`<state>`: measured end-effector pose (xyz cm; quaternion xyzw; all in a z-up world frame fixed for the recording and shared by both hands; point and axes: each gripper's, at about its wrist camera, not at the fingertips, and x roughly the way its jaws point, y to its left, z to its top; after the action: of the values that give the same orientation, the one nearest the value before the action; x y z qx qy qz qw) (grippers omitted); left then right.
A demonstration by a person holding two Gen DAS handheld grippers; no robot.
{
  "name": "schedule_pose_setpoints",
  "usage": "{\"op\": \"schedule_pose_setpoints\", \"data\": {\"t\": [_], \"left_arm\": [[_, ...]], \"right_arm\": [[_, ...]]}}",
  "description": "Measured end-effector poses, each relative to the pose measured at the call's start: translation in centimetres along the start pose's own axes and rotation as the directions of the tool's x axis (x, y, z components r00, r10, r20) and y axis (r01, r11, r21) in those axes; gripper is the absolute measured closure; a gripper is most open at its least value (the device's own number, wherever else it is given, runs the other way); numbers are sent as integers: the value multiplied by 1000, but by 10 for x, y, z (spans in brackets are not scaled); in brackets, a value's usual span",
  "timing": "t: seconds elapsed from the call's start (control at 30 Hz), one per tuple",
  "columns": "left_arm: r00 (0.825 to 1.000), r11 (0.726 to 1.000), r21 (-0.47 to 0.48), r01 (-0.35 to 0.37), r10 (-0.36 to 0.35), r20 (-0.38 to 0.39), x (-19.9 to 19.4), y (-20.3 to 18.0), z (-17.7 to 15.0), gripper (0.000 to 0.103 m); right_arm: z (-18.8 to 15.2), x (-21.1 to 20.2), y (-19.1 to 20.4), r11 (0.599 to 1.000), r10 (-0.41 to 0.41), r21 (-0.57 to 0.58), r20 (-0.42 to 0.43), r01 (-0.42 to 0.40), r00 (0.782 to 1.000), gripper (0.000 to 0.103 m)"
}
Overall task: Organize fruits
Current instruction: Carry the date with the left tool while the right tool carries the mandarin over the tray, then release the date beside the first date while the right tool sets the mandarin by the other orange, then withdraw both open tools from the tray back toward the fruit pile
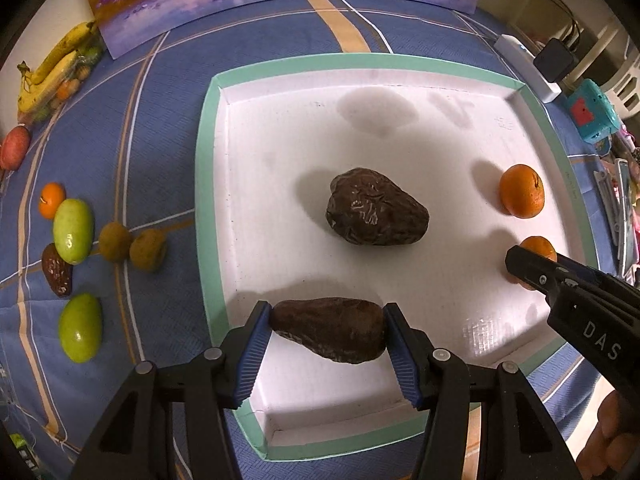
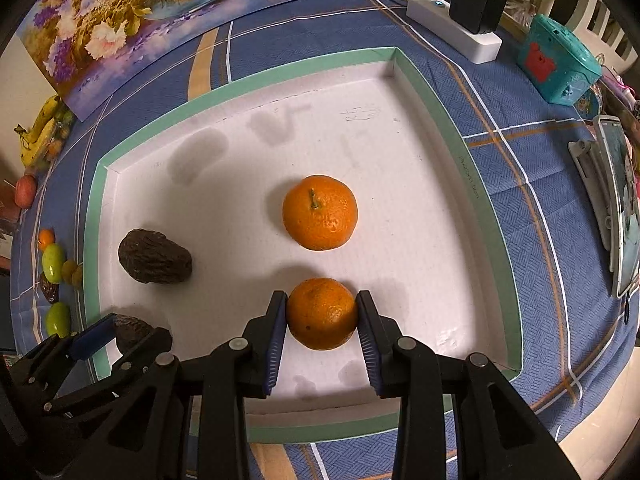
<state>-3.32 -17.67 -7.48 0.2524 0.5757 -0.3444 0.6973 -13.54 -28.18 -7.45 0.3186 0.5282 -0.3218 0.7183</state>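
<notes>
A white tray with a green rim (image 1: 206, 184) (image 2: 94, 216) lies on the blue cloth. My left gripper (image 1: 326, 322) is shut on a dark brown wrinkled fruit (image 1: 332, 334) low over the tray's near left part; it also shows in the right wrist view (image 2: 132, 332). A second brown fruit (image 1: 376, 212) (image 2: 154, 256) lies mid-tray. My right gripper (image 2: 322, 316) is shut on an orange (image 2: 322, 314) (image 1: 538, 248) at the tray's near right. Another orange (image 2: 320, 212) (image 1: 522, 190) lies just beyond it.
Left of the tray on the cloth lie two green fruits (image 1: 74, 230) (image 1: 80, 328), a small orange (image 1: 52, 199), two yellow-brown fruits (image 1: 132, 246), a brown fruit (image 1: 58, 270), a red apple (image 1: 14, 147) and bananas (image 1: 52, 68). A power strip (image 2: 454, 28), teal toy (image 2: 558, 60) and painting (image 2: 140, 20) stand behind.
</notes>
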Motion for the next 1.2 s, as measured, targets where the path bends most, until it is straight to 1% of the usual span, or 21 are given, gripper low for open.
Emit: {"op": "schedule_pose_setpoints", "data": {"t": [0.23, 0.3, 0.33, 0.43, 0.5, 0.63, 0.77, 0.83, 0.97, 1.2], "left_arm": [[1000, 1000, 4, 10, -10, 10, -9, 1, 7, 41], [999, 1000, 3, 20, -20, 31, -20, 4, 7, 40], [999, 1000, 3, 26, -26, 38, -24, 4, 8, 40], [995, 999, 2, 52, -52, 84, -42, 6, 9, 40], [991, 998, -1, 65, -64, 118, -56, 8, 11, 40], [982, 997, -14, 74, -70, 174, -79, 13, 14, 40], [974, 996, -34, 79, -69, 216, -94, 19, 13, 40], [972, 996, -42, 78, -66, 227, -99, 24, 14, 40], [971, 995, -58, 79, -63, 232, -96, 29, 16, 41], [971, 994, -78, 77, -57, 230, -94, 34, 15, 40]], "right_arm": [[4, 0, 0, 1000, -8, -1, -1, 8, 1000, 66], [4, -1, 1, 1000, -18, 0, 4, 18, 1000, 60], [4, -2, 1, 1000, -20, 2, 6, 20, 1000, 60], [7, -15, 1, 1000, -18, 3, 37, 18, 999, 60], [9, -29, 3, 1000, -18, -1, 74, 18, 997, 60], [10, -55, 8, 1000, -15, -13, 144, 17, 989, 60], [9, -72, 12, 1000, -14, -24, 189, 19, 982, 60], [8, -78, 13, 999, -12, -28, 209, 19, 978, 60], [8, -83, 15, 999, -12, -34, 224, 20, 975, 60], [8, -81, 16, 999, -16, -39, 215, 25, 976, 60]]}}
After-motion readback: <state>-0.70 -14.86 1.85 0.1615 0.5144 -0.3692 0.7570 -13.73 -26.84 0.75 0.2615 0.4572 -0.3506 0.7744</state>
